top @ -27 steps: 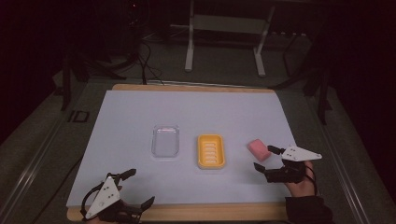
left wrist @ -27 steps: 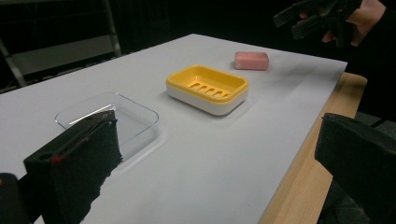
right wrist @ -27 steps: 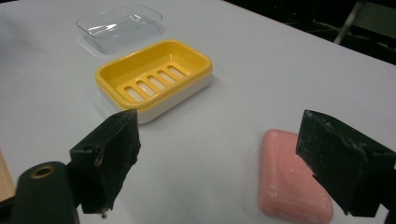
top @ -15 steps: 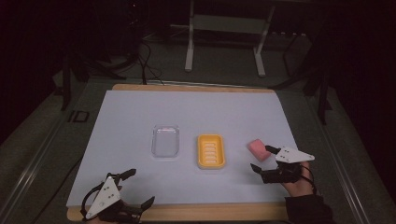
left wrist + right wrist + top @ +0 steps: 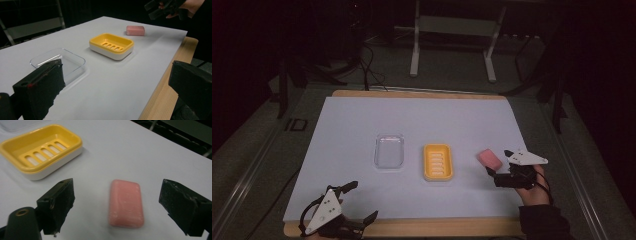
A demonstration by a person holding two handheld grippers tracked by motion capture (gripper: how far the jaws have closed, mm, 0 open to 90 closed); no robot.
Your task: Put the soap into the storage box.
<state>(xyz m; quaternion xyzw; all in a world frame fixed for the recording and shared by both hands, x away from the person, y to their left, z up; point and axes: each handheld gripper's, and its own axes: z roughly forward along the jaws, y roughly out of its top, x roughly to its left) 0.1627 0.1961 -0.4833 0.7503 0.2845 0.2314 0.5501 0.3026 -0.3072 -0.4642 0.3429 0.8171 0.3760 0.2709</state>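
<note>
The right hand-held gripper (image 5: 498,166) is closing in on the pink soap bar (image 5: 489,159), jaws spread wide and straddling it without touching. The bar is probably firm, light and slick; pinching its long sides should suit. The left hand-held gripper (image 5: 356,202) is idling released. One soap bar, one yellow dish (image 5: 438,161), one clear lid (image 5: 389,151) are lying on the tabletop (image 5: 422,120).

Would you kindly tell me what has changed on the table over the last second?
The right tool has moved left toward the pink soap bar; its jaws are open with the bar lying between them, untouched as far as the right gripper view shows. The left tool, yellow soap dish and clear lid stayed where they were.
</note>
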